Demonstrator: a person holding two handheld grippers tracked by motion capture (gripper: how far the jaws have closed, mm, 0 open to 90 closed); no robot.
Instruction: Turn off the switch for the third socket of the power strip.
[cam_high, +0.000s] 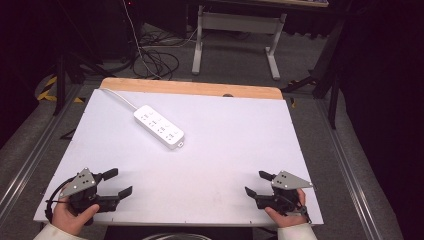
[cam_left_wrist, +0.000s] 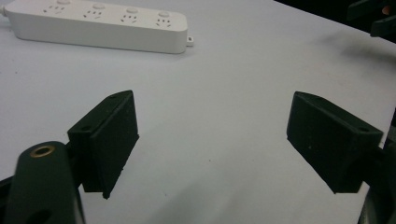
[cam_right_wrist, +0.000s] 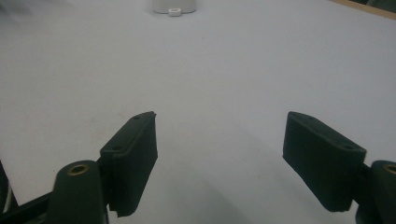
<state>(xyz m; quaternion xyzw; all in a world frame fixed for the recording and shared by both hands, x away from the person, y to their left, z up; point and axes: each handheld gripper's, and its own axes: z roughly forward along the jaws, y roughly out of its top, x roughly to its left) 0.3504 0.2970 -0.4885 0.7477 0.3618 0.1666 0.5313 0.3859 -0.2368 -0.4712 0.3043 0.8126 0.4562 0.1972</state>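
A white power strip (cam_high: 158, 126) lies diagonally on the white table top (cam_high: 225, 150), left of centre toward the far side, its white cable running off to the far left corner. Its sockets face up (cam_left_wrist: 98, 21), and its near end (cam_right_wrist: 174, 6) peeks in at the top of the right gripper view. My left gripper (cam_high: 119, 182) rests at the near left corner, held by a hand, jaws wide apart with nothing between them (cam_left_wrist: 212, 140). At the near right corner my right gripper (cam_high: 257, 183) also stands open and empty (cam_right_wrist: 219, 158). Both are far from the strip.
A wooden strip (cam_high: 192, 88) borders the table's far edge. Beyond it on the floor are cables (cam_high: 155, 60) and the legs of a white stand (cam_high: 235, 35). Metal rails (cam_high: 30, 160) run along both sides of the table.
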